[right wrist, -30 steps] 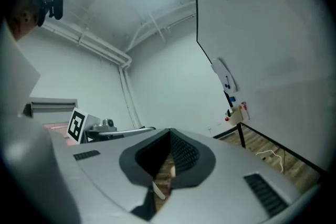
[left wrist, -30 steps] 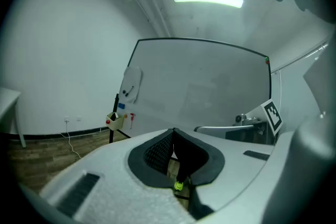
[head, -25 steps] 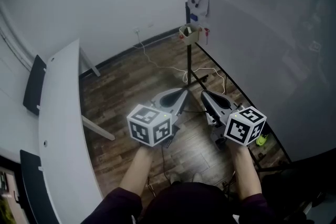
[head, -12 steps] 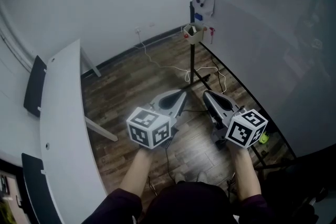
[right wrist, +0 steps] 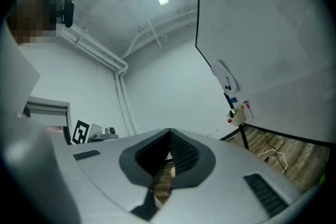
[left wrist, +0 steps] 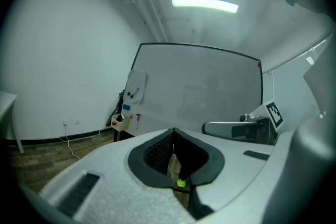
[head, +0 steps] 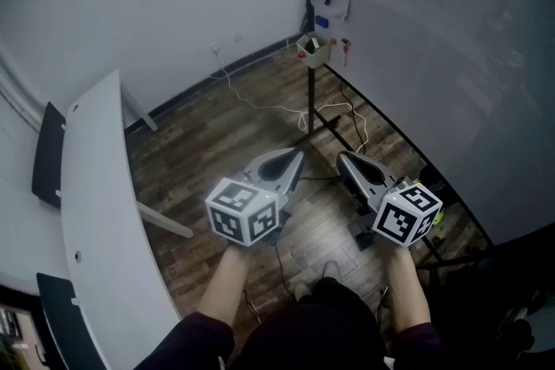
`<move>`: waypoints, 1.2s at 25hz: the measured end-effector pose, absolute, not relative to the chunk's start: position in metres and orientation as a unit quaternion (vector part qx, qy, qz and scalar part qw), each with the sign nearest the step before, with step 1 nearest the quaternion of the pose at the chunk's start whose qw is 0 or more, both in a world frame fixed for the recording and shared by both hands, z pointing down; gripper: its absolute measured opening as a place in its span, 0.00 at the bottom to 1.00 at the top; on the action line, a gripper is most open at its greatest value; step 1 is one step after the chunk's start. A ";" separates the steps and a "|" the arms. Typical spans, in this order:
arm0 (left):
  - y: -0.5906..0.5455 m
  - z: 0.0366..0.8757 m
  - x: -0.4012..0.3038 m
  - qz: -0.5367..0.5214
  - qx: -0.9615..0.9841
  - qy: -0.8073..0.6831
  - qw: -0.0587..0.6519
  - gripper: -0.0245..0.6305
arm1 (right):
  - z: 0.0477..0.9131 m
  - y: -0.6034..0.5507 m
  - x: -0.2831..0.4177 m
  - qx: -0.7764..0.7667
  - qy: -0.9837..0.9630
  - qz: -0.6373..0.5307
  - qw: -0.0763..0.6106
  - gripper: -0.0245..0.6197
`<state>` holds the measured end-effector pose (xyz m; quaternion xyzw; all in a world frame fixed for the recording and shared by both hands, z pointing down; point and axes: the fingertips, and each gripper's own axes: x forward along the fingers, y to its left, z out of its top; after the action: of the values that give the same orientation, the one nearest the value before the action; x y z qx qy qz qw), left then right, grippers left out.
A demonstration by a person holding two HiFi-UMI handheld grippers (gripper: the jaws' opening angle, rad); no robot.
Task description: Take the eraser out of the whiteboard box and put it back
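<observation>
Both shut, left tool [head: 297, 155], right tool [head: 342, 157], whiteboard box [head: 313, 51] mouth upward

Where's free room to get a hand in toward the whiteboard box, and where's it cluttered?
Free: bare wood floor between the white table and the stand pole, and the tabletop itself. Crowded: white cable loops over the floor round the stand's feet, below the whiteboard box; small red items sit close against the box.

No word, number or brand can be read anywhere; the left gripper [head: 299, 154] and the right gripper [head: 341, 156] bear only black-and-white square marker patterns [head: 245, 212].
</observation>
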<state>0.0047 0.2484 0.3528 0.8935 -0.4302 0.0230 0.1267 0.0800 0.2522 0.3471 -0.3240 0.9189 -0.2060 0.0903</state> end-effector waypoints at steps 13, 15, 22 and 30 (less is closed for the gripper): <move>0.185 0.373 0.008 0.027 0.892 -0.428 0.143 0.05 | 0.366 0.185 0.082 -0.326 0.916 -0.218 0.083 0.04; 0.170 0.375 0.010 0.029 0.891 -0.429 0.144 0.05 | 0.368 0.170 0.083 -0.325 0.916 -0.220 0.081 0.04; 0.120 0.378 0.025 0.033 0.889 -0.434 0.145 0.05 | 0.372 0.119 0.096 -0.316 0.920 -0.220 0.078 0.04; 0.085 0.378 0.043 0.041 0.883 -0.445 0.142 0.05 | 0.372 0.083 0.110 -0.300 0.923 -0.226 0.081 0.05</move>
<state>0.0432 0.0853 0.3782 0.8833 -0.4447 0.0413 0.1422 0.1101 0.0834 0.3723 -0.3002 0.9232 -0.2259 0.0813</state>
